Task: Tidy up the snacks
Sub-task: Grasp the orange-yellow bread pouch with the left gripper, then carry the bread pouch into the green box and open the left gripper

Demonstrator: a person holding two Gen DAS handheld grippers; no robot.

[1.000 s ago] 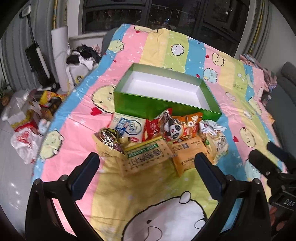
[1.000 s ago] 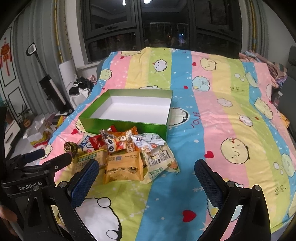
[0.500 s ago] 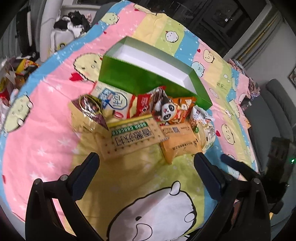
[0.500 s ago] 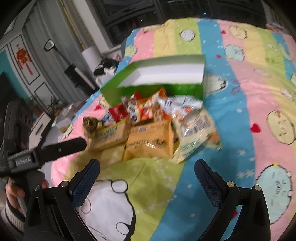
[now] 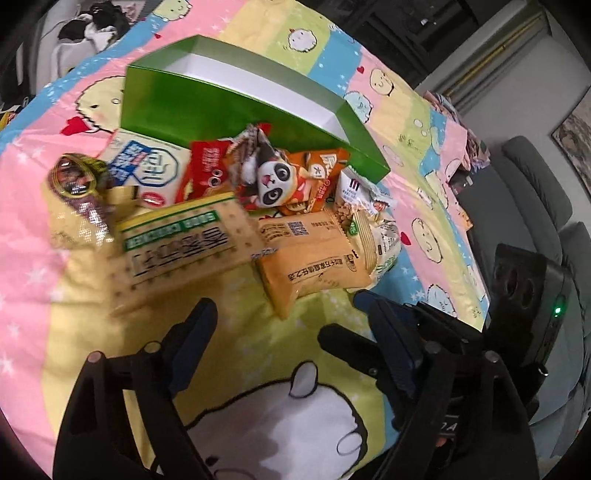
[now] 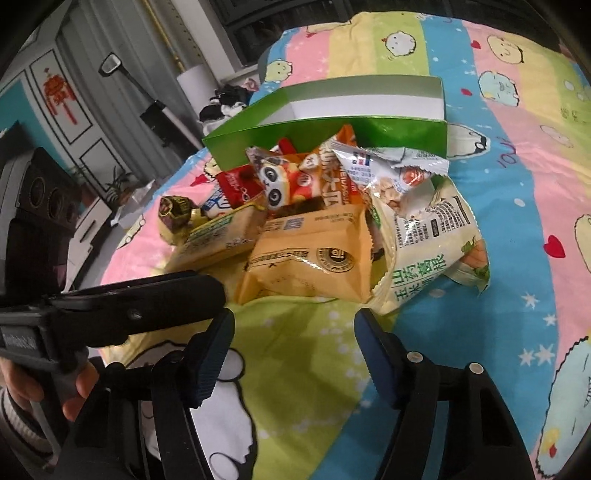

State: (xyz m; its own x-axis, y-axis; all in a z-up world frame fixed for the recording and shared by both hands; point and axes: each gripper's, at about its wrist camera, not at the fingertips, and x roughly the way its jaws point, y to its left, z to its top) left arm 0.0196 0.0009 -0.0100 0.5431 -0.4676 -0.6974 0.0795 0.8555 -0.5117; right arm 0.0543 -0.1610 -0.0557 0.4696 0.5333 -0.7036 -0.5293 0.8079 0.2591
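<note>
A pile of snack packs lies on the cartoon bedspread in front of an open green box [image 5: 236, 110] with a white inside; the box also shows in the right wrist view [image 6: 332, 122]. Nearest are a yellow cracker pack [image 5: 184, 243], an orange-tan pack [image 5: 314, 258] [image 6: 310, 254], a panda pack [image 5: 273, 177] and a pale green-lettered bag [image 6: 428, 251]. My left gripper [image 5: 291, 321] is open and empty, just short of the cracker and tan packs. My right gripper [image 6: 293, 328] is open and empty, just below the tan pack.
The bed carries a striped pastel cover [image 6: 517, 184]. A grey sofa [image 5: 535, 192] stands to the right. Floor clutter, a white roll [image 6: 195, 85] and dark clothes [image 5: 96, 29] lie beyond the bed's left edge. The other gripper's body crosses each view's lower side.
Both grippers have dropped and moved in close to the snack pile. Both jaws have narrowed but stay open. The snacks and box have not moved.
</note>
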